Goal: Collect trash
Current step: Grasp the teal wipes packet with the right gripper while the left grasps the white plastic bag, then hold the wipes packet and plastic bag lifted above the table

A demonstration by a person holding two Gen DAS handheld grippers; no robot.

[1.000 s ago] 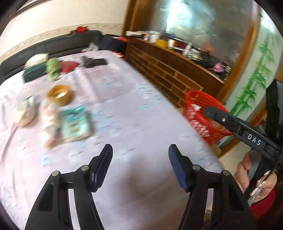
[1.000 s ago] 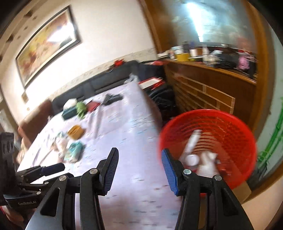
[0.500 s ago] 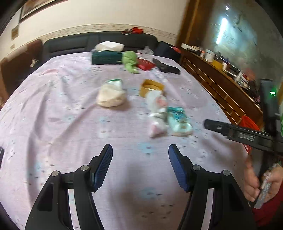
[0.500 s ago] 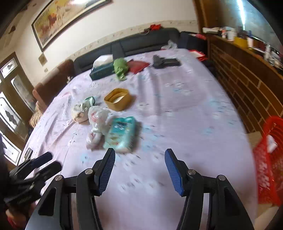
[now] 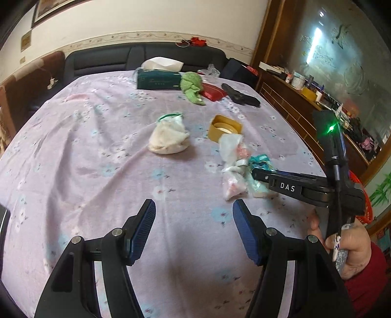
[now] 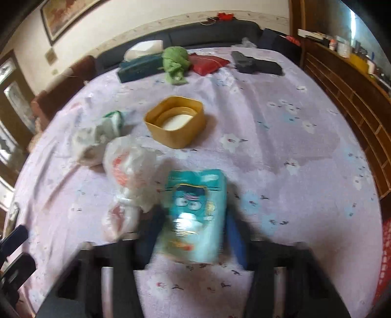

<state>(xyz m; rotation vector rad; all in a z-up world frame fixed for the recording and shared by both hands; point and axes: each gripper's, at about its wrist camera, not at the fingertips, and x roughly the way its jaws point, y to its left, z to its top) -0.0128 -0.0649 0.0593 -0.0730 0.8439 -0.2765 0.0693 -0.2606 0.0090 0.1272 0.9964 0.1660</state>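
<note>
Setting: home living or dining room. Evidence: table under a lilac floral tablecloth (image 5: 73,151); dark sofa (image 5: 102,61) beyond its far edge; framed painting (image 6: 63,17) on a cream wall with patterned border; wooden sideboard (image 5: 293,107) to the right, crowded with jars, backed by a mirror (image 5: 342,49).

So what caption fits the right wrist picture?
Right gripper closing around a teal packet on the flowered tablecloth.

Soft, even daylight. Green LED glare on right gripper (image 5: 254,172) body. Heavy motion blur low in right wrist view: teal packet (image 6: 193,215) and fingers (image 6: 235,234) smeared. Strong fisheye bending, dark vignette at corners. Faint shadows on tablecloth (image 5: 97,146).
</note>
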